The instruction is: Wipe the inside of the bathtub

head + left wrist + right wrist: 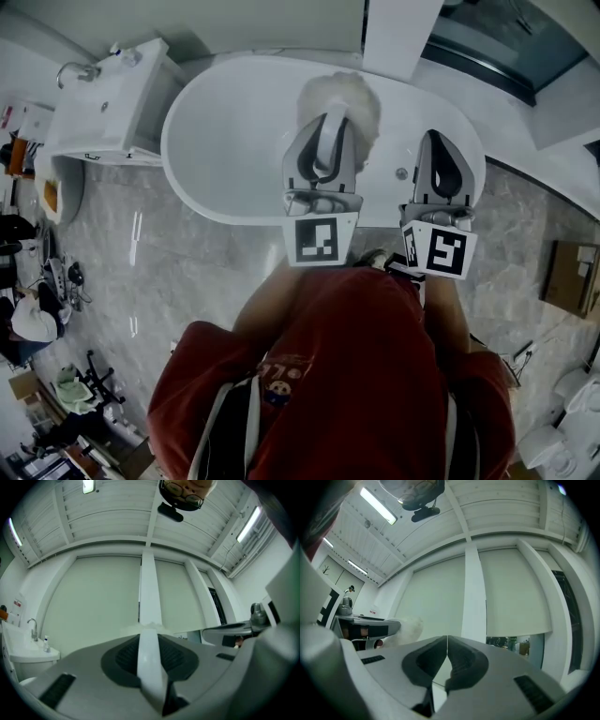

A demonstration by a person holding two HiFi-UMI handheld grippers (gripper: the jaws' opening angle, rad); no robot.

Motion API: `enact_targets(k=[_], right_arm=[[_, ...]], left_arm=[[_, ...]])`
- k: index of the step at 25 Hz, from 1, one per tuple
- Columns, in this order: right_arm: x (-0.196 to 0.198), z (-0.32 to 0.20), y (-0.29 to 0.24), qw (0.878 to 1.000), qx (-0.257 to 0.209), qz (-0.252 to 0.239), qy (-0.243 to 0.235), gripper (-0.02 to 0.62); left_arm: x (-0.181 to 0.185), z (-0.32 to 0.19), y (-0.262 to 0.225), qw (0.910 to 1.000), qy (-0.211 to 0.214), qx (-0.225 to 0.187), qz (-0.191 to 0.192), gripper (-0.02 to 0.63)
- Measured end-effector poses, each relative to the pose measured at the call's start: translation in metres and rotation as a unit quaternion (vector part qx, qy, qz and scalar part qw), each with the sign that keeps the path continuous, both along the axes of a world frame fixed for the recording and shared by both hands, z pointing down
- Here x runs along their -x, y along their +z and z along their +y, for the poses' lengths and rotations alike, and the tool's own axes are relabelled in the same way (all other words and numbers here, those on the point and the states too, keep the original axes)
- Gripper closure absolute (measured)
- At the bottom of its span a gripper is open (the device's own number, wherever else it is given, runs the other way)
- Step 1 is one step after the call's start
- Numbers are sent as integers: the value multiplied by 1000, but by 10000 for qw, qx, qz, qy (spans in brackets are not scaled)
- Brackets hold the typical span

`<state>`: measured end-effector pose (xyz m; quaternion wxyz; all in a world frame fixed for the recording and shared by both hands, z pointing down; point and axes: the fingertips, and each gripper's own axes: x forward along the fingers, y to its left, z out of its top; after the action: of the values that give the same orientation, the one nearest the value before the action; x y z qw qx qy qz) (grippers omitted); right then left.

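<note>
The white oval bathtub (225, 141) lies below me on the floor. A fluffy white duster (352, 103) hangs over its inside, near the far rim. My left gripper (325, 122) is shut on the duster's flat white handle (149, 667), which runs up between the jaws to the fluffy head (149, 629). To its right, my right gripper (437, 142) hovers over the tub's right end, with its jaws closed together on nothing (447, 639). In the right gripper view the duster (410, 627) shows at the left, beside the left gripper (370, 626).
A white washbasin cabinet (112, 103) with a tap (70, 70) stands left of the tub. The tub's round fitting (401, 173) sits near my right gripper. A white pillar (398, 37) rises behind. A cardboard box (567, 277) is at the right, clutter along the left edge.
</note>
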<state>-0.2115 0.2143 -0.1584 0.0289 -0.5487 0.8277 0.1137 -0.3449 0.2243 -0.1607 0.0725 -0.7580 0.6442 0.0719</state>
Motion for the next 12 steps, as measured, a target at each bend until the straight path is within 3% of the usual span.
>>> enact_targets(k=[12], right_arm=[[0, 2, 1, 9999, 8, -22, -133, 583]], left_arm=[[1, -1, -3, 9999, -109, -21, -28, 512]])
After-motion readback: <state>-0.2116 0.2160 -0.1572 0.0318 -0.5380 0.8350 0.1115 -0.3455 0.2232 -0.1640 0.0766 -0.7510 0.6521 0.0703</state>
